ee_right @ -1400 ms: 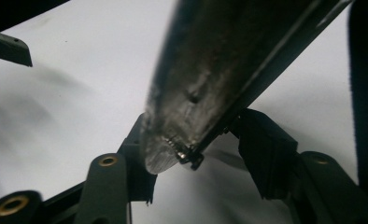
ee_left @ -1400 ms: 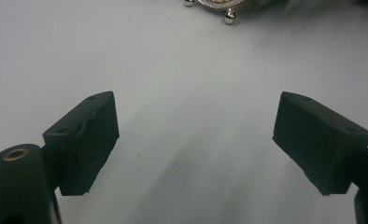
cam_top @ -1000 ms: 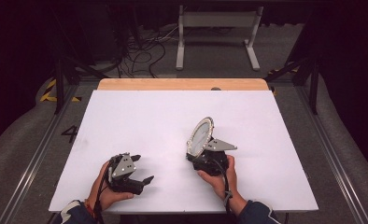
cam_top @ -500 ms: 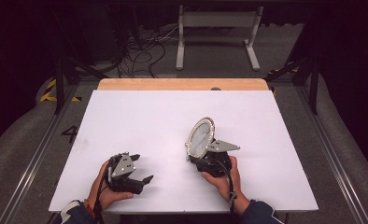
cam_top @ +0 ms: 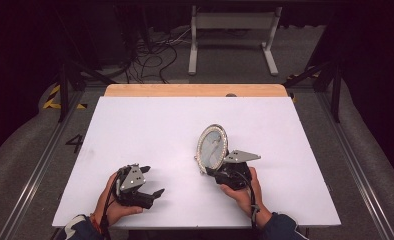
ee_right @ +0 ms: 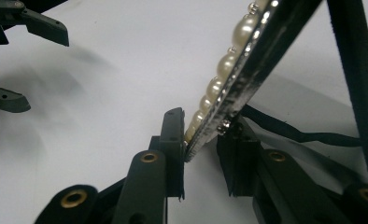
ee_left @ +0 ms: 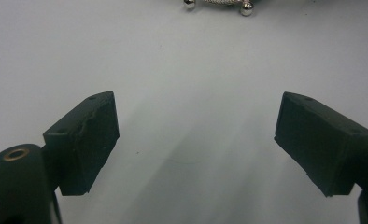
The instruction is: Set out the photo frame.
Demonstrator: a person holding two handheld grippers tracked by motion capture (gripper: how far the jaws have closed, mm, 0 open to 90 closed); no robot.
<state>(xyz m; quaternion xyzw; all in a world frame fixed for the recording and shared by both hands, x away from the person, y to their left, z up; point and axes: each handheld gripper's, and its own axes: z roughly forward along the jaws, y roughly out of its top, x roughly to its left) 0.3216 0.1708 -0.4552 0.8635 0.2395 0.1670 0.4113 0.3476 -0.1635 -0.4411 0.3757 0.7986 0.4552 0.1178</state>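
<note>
The left gripper [cam_top: 144, 186] rests at the near left of the white tabletop [cam_top: 150, 130], its fingers [ee_left: 81, 140] spread wide with nothing between them. To its right, the right gripper [cam_top: 211, 169] has just been closing its fingers [ee_right: 173, 140] on the lower rim of an oval mirror [cam_top: 211, 146] with a pearl-beaded frame. In the right gripper view the rim sits between the fingers, touching both pads. The mirror stands tilted near the tabletop's middle. Judgement: the grip is now secured, so the mirror can be lifted or repositioned. Beyond the tabletop, cables [cam_top: 152, 52] lie on the floor.
</note>
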